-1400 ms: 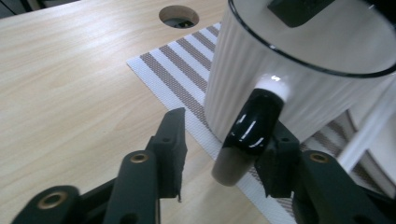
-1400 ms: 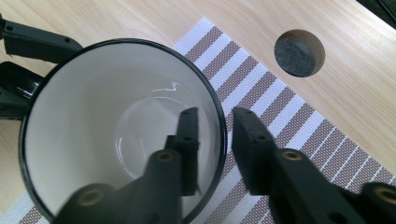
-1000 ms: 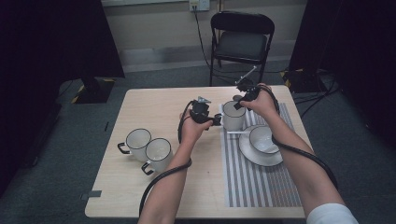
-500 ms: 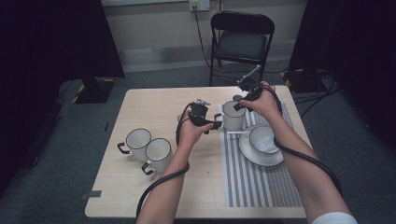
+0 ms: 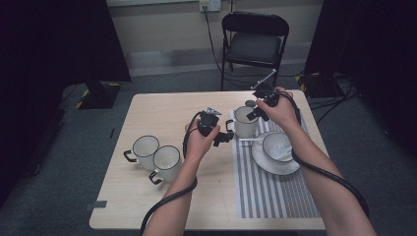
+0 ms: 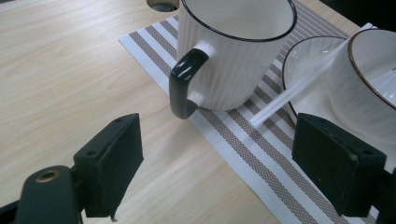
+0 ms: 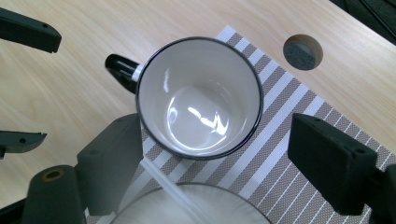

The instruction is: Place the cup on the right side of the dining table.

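Note:
A white ribbed mug [image 5: 244, 121] with a dark rim and black handle [image 6: 184, 84] stands upright at the far left corner of a striped placemat [image 5: 268, 191]. My left gripper [image 5: 226, 138] hovers just left of the handle; its jaws have just been opening and stand wide, with nothing between them [image 6: 222, 140]. My right gripper [image 5: 255, 112] hangs over the mug's far right side and looks down into the empty mug [image 7: 201, 98]. Its jaws have also just been opening, wide apart and clear of the rim.
A white bowl [image 5: 277, 146] with a white spoon sits on a saucer [image 5: 263, 162] on the mat, right of the mug. Two more white mugs [image 5: 156, 155] stand at the table's left. A round hole [image 7: 302, 51] lies past the mat. A black folding chair [image 5: 254, 46] stands behind the table.
Both grippers have opened and drawn back a little from the mug: the left hand toward the near side, the right hand upward. The mug stays put on the mat.

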Tool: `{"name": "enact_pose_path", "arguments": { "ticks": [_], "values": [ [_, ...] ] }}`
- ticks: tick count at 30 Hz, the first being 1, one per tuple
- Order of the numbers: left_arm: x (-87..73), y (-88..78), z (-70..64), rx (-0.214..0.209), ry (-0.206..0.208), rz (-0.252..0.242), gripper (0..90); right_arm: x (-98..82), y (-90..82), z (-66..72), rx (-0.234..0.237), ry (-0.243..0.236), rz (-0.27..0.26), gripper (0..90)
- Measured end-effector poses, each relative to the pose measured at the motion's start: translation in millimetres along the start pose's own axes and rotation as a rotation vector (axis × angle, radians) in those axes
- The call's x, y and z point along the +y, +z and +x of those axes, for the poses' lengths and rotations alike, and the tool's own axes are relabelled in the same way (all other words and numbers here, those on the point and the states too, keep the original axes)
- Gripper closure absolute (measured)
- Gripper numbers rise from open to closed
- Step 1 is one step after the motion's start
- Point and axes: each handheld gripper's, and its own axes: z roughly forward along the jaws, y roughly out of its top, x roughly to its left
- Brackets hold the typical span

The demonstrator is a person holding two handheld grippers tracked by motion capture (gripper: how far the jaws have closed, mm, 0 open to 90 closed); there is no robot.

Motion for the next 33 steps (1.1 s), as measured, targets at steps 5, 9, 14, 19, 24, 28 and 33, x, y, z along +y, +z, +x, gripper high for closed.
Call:
{"name": "enact_pose_path", "arguments": {
  "ticks": [5,9,14,19,24,28,33],
  "values": [
    [-5.5,-7.6,-4.6,-0.016,0.007,0.007,16.3,-3.2,-4.8,6.8,0.002,-0.006,0.003,17.7],
    [-7.3,-12.7,-6.9,-0.031,0.013,0.008,16.3,-5.1,-6.6,10.5,0.006,-0.011,0.005,17.7],
    [-7.2,-19.7,-11.5,-0.048,0.008,-0.002,16.1,-7.2,-10.0,15.2,0.008,-0.016,0.002,17.7],
    [-10.7,-23.6,-11.2,-0.041,0.007,0.004,16.6,-9.6,-12.8,20.1,0.012,-0.016,0.003,17.8],
    [-15.3,-27.1,-10.8,-0.043,0.001,0.001,16.6,-10.5,-13.4,23.9,0.012,-0.016,0.003,17.8],
    [-18.2,-30.0,-13.2,-0.051,0.009,0.001,16.6,-11.7,-15.0,28.6,0.014,-0.021,0.001,17.8],
    [-19.7,-32.4,-16.0,-0.057,0.013,-0.001,16.7,-13.9,-18.7,32.0,0.017,-0.019,0.003,17.8]
  ]
}}
